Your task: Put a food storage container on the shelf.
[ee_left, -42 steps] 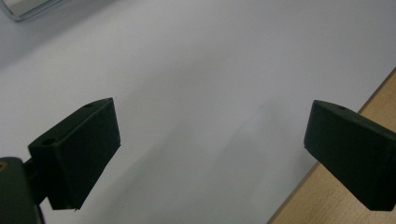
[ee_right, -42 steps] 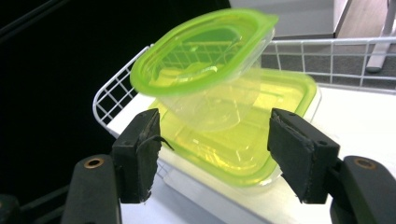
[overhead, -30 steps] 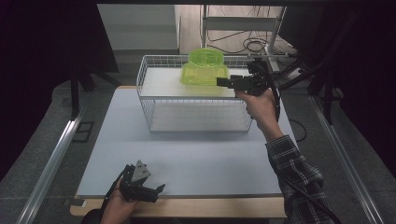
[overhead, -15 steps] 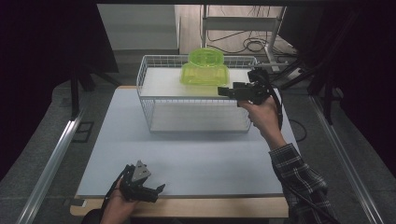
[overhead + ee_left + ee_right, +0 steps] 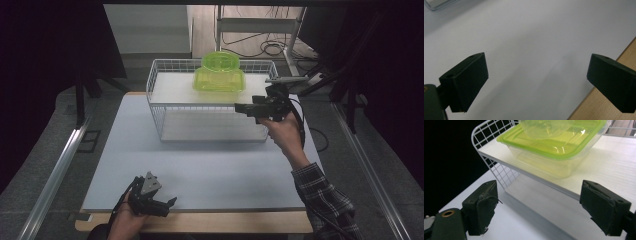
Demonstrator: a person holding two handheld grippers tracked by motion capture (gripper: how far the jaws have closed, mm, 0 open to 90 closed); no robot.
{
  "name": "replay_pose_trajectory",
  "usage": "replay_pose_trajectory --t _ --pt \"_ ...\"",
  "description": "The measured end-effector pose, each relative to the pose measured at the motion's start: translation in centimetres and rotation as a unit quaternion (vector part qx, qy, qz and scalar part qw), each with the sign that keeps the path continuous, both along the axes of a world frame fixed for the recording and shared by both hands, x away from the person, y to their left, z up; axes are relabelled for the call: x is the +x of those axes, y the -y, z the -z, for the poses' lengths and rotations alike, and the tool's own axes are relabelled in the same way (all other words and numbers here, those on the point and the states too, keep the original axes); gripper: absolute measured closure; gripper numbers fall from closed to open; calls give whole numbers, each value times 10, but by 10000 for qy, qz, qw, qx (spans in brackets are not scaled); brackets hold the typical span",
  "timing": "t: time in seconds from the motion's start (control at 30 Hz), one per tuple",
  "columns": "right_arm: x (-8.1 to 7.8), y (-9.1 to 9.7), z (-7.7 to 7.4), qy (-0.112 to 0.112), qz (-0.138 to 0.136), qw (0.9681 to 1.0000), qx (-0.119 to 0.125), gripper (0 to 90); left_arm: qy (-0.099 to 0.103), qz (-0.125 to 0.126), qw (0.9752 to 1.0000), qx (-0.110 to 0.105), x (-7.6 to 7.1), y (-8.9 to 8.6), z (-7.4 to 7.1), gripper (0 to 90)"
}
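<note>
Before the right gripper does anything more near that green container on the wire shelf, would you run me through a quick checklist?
1. Right gripper jaws open and empty, having just been opening: ok.
2. Green-lidded container sits flat on the wire shelf upper deck: ok.
3. Smaller green container stacked on its lid, upright: ok.
4. Right gripper apart from the container, near the shelf's edge: ok.
5. Left gripper open, idle at the table near edge: ok.
6. Whether the lid is sealed: cannot tell.

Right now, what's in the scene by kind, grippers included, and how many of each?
Green-lidded clear container: 1
Green round bowl stacked on it: 1
White wire rack: 1
Grippers: 2, left gripper, right gripper
Total: 5
</note>
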State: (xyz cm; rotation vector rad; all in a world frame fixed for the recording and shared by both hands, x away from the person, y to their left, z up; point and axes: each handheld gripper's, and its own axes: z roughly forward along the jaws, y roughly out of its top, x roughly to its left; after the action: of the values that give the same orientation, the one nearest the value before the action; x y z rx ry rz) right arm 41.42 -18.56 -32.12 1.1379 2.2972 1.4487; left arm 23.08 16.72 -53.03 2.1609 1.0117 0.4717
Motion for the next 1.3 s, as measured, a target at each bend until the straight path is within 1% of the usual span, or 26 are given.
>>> replay_pose_trajectory --t 0.3,0.43,0.57,0.7,0.77,0.87,1.07,1.3 --pt "-7 0 10 67 -54 9999 -124 95 -3 2 10000 5 0 0 0 32" --pt "-9 1 13 42 -60 9999 -156 87 -4 1 10000 6 0 0 0 32" --pt "-10 2 21 11 -81 9997 -240 74 -8 -1 10000 -3 0 0 0 32" --pt "-12 2 26 55 -97 9995 -309 64 -5 -10 10000 -18 0 0 0 32" --pt "-15 2 30 119 -128 9990 -404 53 -8 -8 10000 -18 0 0 0 32" --pt "-17 2 33 123 -151 9989 -417 49 -15 3 10000 3 0 0 0 32" --pt "-23 2 43 139 -214 9984 -506 31 -34 24 10000 18 0 1 1 32" --pt "-29 5 52 148 -187 9981 -572 13 -34 24 10000 8 0 0 1 32"
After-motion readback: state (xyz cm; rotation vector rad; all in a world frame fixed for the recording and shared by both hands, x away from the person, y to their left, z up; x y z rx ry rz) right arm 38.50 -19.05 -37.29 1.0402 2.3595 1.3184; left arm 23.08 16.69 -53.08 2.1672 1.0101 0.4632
